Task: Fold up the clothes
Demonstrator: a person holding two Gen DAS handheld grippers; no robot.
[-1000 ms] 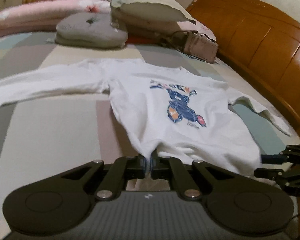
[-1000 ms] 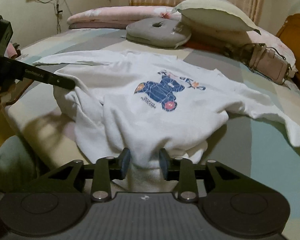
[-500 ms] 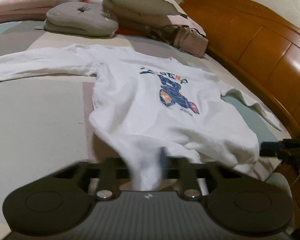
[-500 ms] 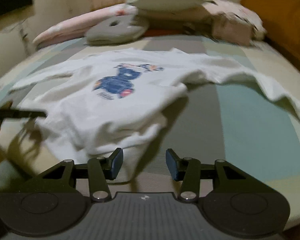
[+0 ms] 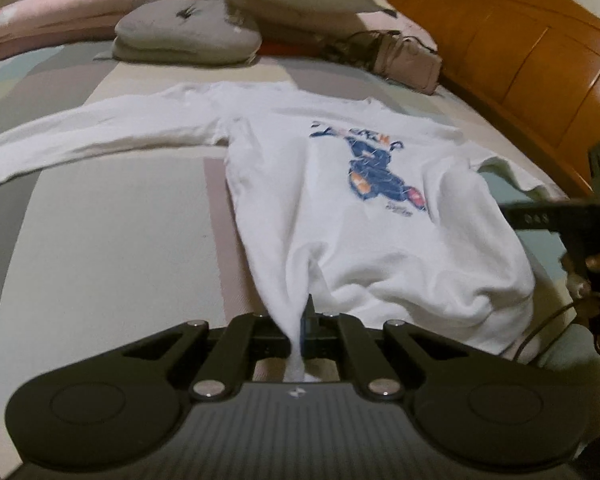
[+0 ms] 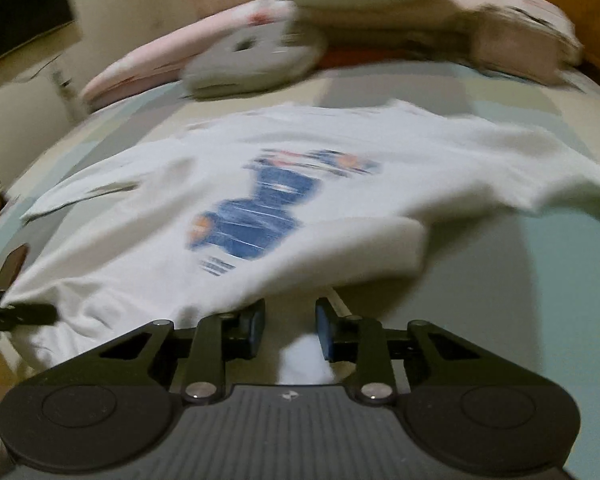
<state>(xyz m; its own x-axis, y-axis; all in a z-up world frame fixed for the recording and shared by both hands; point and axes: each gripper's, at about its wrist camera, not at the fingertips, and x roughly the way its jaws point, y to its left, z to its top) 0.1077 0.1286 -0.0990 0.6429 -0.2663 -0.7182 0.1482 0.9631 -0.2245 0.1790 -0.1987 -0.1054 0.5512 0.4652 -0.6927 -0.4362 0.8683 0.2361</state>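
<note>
While a pinch of hem is clamped between the closed jaws of the left gripper (image 5: 298, 330), the white sweatshirt (image 5: 360, 216) is stretched ahead of it across the bed (image 5: 100, 240), printed side up. One sleeve is laid out far to that gripper's left. The right gripper (image 6: 290, 330) is held with its jaws parted and nothing gripped, white cloth lying just beyond and below them. Farther off, pillows (image 5: 188, 32) and a wooden headboard (image 5: 520, 52) are seen.

A white long-sleeved shirt (image 5: 340, 200) with a blue printed figure is lying face up on the bed, sleeves spreading outward, its near hem bunching and lifting.
</note>
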